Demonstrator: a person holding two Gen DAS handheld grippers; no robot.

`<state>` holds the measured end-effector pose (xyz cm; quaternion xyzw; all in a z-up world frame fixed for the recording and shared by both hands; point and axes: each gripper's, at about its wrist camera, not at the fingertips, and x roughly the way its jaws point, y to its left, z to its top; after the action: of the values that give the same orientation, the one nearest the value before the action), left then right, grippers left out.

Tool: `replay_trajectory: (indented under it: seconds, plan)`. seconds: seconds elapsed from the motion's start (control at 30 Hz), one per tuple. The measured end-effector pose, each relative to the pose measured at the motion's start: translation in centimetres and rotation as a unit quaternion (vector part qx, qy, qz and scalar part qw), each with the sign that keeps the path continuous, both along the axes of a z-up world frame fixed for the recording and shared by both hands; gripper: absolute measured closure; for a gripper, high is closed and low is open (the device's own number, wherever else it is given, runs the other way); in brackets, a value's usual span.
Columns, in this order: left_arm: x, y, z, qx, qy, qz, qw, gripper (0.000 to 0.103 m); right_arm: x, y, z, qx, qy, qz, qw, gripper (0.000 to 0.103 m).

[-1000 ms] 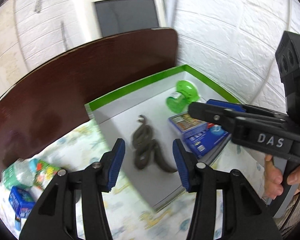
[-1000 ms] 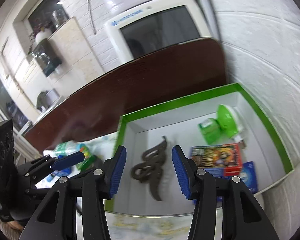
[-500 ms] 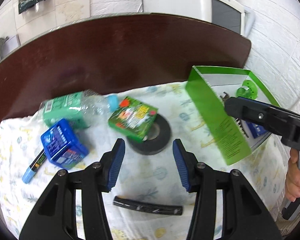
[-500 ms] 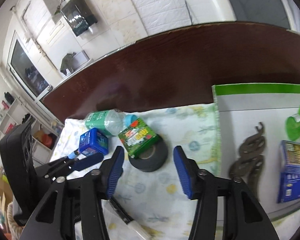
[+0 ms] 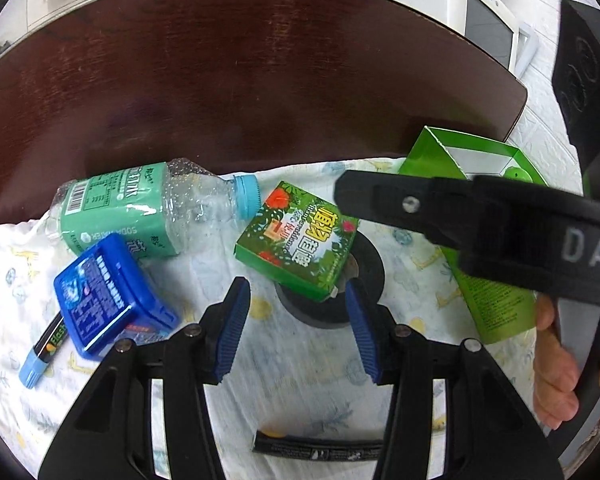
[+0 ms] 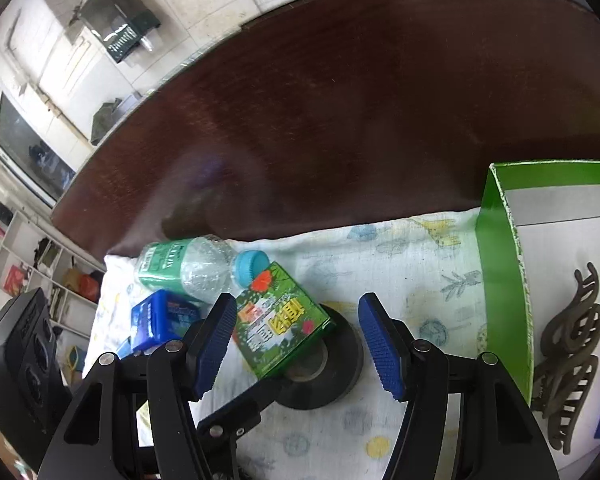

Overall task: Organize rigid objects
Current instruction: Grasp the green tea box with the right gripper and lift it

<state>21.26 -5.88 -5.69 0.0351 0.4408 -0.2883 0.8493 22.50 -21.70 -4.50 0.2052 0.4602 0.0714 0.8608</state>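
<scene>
Grippers, left and right, both spread wide and empty above a patterned cloth. Green carton leans on a black tape roll at 12 o'clock from the left gripper; bottle at 10 o'clock, green-edged box at 3 o'clock.

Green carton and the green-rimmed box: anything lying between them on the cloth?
Only the black tape roll under the green carton, then bare patterned cloth up to the green-rimmed box, per the right wrist view.
</scene>
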Motion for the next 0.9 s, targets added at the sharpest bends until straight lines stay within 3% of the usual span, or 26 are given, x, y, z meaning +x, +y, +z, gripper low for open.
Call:
replay_trajectory:
  seconds: [0.3,0.37,0.53,0.9]
  plan:
    - [1.5,-1.0,-1.2,0.002,0.015,-0.008,0.9999,0.051,1.9,0.2,-1.7,0.001,0.023,0.017,1.000,0.038]
    - [1.8,-1.1,-1.3,-0.004,0.018,-0.009,0.9998,0.051,2.3,0.6,-2.3,0.004,0.036,0.032,0.999,0.052]
    - [2.2,-1.7,-1.6,-0.001,0.017,-0.022,0.9996,0.054,1.9,1.1,-1.7,-0.011,0.027,0.044,0.999,0.063]
    - [1.0,-1.5,0.2,-0.001,-0.009,-0.019,0.9998,0.054,-1.1,0.4,1.3,-0.005,-0.011,0.041,0.999,0.063]
